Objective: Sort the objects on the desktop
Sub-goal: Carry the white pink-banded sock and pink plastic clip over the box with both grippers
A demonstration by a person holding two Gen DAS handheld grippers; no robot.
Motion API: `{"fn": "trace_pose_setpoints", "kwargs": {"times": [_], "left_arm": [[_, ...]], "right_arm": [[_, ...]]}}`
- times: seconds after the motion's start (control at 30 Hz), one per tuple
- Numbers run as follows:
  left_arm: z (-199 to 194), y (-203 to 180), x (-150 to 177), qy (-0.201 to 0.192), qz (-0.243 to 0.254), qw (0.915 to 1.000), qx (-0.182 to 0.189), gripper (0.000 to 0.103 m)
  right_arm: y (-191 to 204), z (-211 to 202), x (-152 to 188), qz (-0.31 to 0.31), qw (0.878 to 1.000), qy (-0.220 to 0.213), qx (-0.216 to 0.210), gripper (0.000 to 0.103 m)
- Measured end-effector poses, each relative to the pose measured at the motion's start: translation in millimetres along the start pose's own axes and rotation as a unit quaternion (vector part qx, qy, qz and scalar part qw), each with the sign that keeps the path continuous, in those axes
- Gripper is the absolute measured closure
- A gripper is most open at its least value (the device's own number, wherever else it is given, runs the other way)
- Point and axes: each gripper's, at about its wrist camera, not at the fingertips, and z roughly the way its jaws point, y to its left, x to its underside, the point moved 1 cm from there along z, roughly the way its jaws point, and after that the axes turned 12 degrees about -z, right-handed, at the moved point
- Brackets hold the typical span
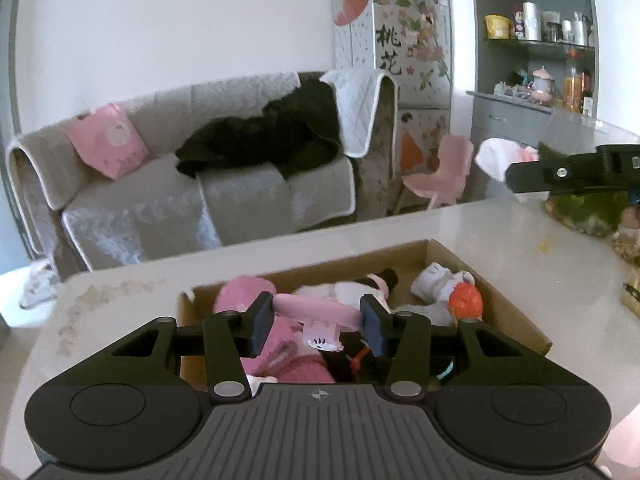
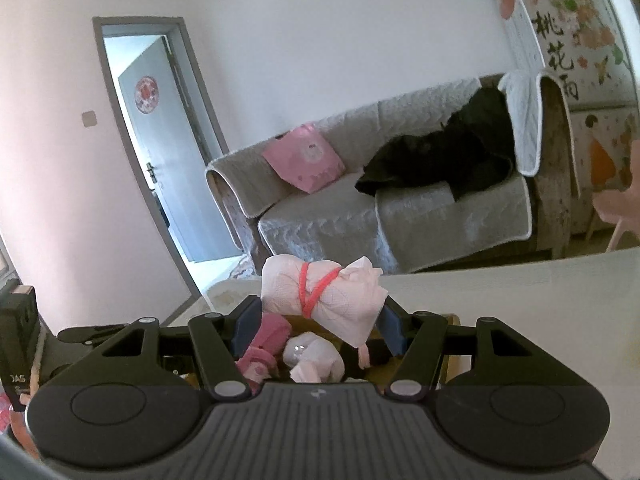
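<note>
Desktop objects were mid-sort, both grippers loaded over the open brown cardboard box (image 1: 516,320). Left gripper (image 1: 316,322) was clamped narrow on a small pink plastic bar-shaped item (image 1: 316,307) with a white tab hanging under it, held just above the box's near half. Right gripper (image 2: 316,326) pinched a white tissue-wrapped bundle tied with a red elastic band (image 2: 324,296), also above the box. Inside the box: a pink knitted piece (image 1: 276,356), white cloth bits, an orange-red round thing (image 1: 466,300). Judged step: carry-and-drop into the box. Next move likely needs each load lowered over a free spot inside the box walls, then jaws released.
</note>
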Motion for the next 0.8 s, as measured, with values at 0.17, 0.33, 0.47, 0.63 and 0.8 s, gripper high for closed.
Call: {"fn": "trace_pose_setpoints", "kwargs": {"times": [0.17, 0.33, 0.47, 0.63, 0.8], "left_arm": [[21.0, 1.8, 5.3, 0.019, 0.004, 0.9997, -0.015, 0.049], [36.4, 1.9, 10.6, 0.035, 0.006, 0.9992, -0.021, 0.049], [43.9, -1.8, 13.4, 0.041, 0.016, 0.9986, -0.030, 0.049], [52.2, -6.8, 20.8, 0.052, 0.029, 0.9977, -0.033, 0.049], [56.1, -5.4, 23.7, 0.058, 0.028, 0.9973, -0.034, 0.049]], "right_arm": [[-1.9, 11.4, 0.8, 0.007, 1.000, 0.010, -0.004, 0.044], [-3.3, 21.0, 2.3, 0.015, 1.000, 0.020, -0.007, 0.044], [-4.5, 27.4, 4.9, 0.022, 0.999, 0.030, -0.007, 0.044], [-2.5, 36.6, 9.7, 0.026, 0.999, 0.047, -0.005, 0.044], [-0.8, 43.5, 12.5, 0.027, 0.998, 0.058, 0.003, 0.044]]}}
